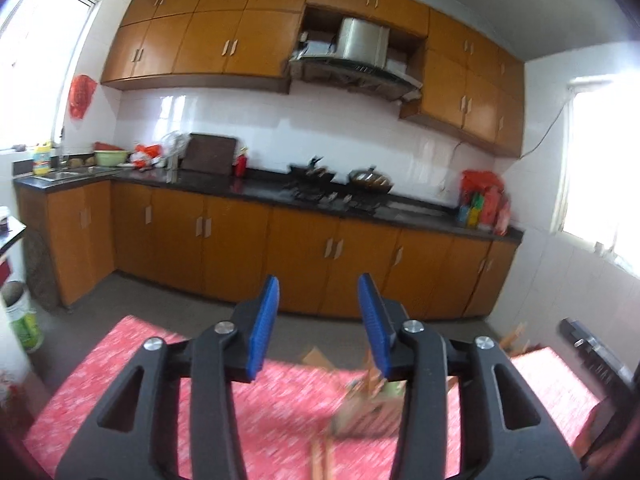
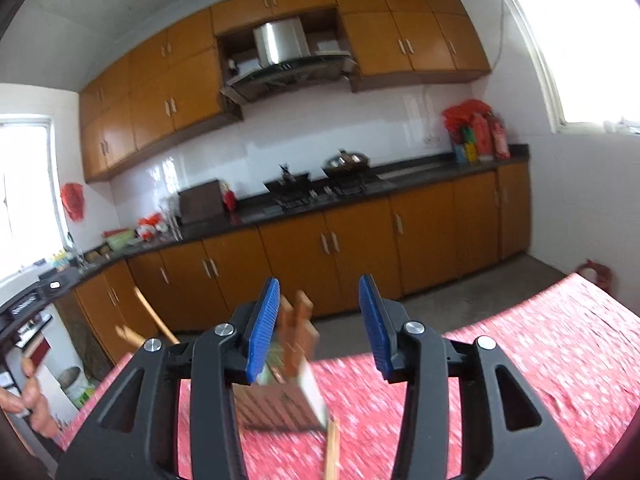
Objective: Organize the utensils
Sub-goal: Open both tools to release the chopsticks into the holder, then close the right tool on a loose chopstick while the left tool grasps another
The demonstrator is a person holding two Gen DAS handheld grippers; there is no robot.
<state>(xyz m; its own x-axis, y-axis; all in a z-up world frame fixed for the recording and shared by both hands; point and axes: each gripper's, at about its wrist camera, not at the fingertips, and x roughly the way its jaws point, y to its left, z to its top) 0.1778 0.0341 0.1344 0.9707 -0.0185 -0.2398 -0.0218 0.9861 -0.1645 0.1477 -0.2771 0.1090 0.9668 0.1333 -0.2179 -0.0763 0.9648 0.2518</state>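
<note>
Red tablecloth (image 2: 540,344) under wooden utensil holder (image 2: 288,396)

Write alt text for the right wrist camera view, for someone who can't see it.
An open right gripper with blue pads hovers over a blurred wooden utensil holder on a table with a red patterned cloth. Behind it, orange cabinets and a dark countertop with a stove line the kitchen wall.

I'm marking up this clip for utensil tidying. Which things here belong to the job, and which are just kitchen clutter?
Job:
wooden utensil holder
wooden utensils standing in it
loose chopsticks on the red tablecloth

Clutter:
wok
red bags
cutting board
green basin
</note>
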